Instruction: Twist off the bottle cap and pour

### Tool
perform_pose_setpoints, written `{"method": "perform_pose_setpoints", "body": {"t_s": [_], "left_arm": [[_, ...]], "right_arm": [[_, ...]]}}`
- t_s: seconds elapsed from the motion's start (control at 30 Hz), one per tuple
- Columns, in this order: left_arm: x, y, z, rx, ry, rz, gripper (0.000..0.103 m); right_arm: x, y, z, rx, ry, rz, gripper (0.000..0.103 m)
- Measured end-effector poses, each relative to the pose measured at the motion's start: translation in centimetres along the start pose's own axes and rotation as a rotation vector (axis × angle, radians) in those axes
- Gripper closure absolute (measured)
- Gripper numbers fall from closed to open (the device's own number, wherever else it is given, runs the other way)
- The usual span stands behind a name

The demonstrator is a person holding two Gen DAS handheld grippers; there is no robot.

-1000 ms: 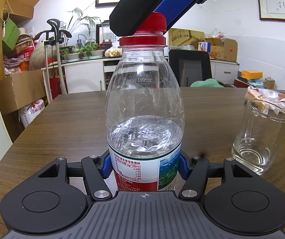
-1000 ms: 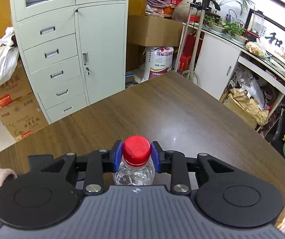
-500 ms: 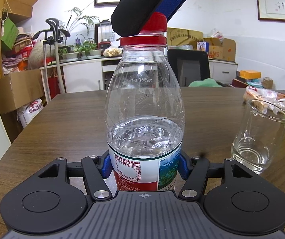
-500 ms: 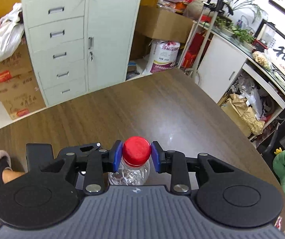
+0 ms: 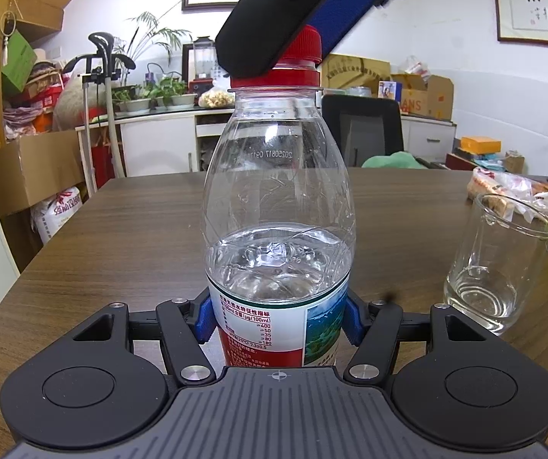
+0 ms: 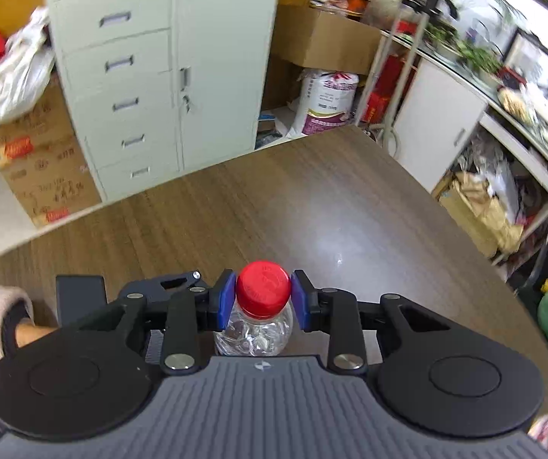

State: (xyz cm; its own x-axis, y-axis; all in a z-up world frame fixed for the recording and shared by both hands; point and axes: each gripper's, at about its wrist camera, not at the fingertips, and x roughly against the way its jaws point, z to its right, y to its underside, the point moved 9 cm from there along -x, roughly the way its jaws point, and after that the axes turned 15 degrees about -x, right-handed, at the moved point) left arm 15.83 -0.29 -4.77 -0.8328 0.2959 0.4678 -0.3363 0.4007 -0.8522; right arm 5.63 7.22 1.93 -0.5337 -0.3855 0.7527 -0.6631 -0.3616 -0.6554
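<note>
We clamp the left tool [image 5: 278,321] on the upright bottle [image 5: 278,229]; our right tool [image 6: 261,298] pinches its red cap [image 6: 262,290], glass [image 5: 498,264] right.

Bottle [image 5: 278,229]: clear plastic, upright on tabletop [image 5: 121,229], about half full of water, label on lower body.
Cap [image 6: 262,289]: red, on the neck.
Glass [image 5: 496,264]: clear, upright, right of bottle, apart.
</note>
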Motion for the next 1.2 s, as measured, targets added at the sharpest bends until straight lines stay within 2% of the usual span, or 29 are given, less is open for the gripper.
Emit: {"method": "perform_pose_setpoints", "body": {"t_s": [0.03, 0.07, 0.17, 0.23, 0.3, 0.4, 0.8, 0.97, 1.2], "left_arm": [[0.0, 0.0, 0.0, 0.001, -0.002, -0.001, 0.040], [0.0, 0.0, -0.1, 0.002, -0.005, -0.002, 0.040], [0.0, 0.0, -0.1, 0.004, -0.007, -0.002, 0.040], [0.0, 0.0, -0.2, 0.005, -0.009, -0.002, 0.040], [0.0, 0.0, -0.2, 0.007, -0.010, -0.003, 0.040], [0.0, 0.1, -0.2, 0.008, -0.013, -0.003, 0.040], [0.3, 0.2, 0.1, 0.008, -0.019, -0.005, 0.040], [0.4, 0.2, 0.1, 0.008, -0.021, -0.007, 0.040], [0.4, 0.3, 0.1, 0.021, -0.014, -0.013, 0.040]], "right_arm": [[-0.1, 0.1, 0.0, -0.016, 0.010, 0.005, 0.052], [-0.1, 0.3, 0.1, -0.036, 0.025, 0.015, 0.041], [0.0, 0.5, -0.3, -0.078, 0.043, 0.062, 0.041], [0.2, 0.5, -0.4, -0.106, 0.071, 0.089, 0.044], [0.4, 0.5, -0.4, -0.133, 0.101, 0.113, 0.059], [0.5, 0.5, -0.3, -0.145, 0.104, 0.120, 0.071], [0.8, 0.6, 0.2, -0.178, 0.094, 0.133, 0.066], [0.9, 0.7, 0.4, -0.191, 0.090, 0.138, 0.071], [1.1, 0.7, 0.6, -0.210, 0.083, 0.145, 0.067]]}}
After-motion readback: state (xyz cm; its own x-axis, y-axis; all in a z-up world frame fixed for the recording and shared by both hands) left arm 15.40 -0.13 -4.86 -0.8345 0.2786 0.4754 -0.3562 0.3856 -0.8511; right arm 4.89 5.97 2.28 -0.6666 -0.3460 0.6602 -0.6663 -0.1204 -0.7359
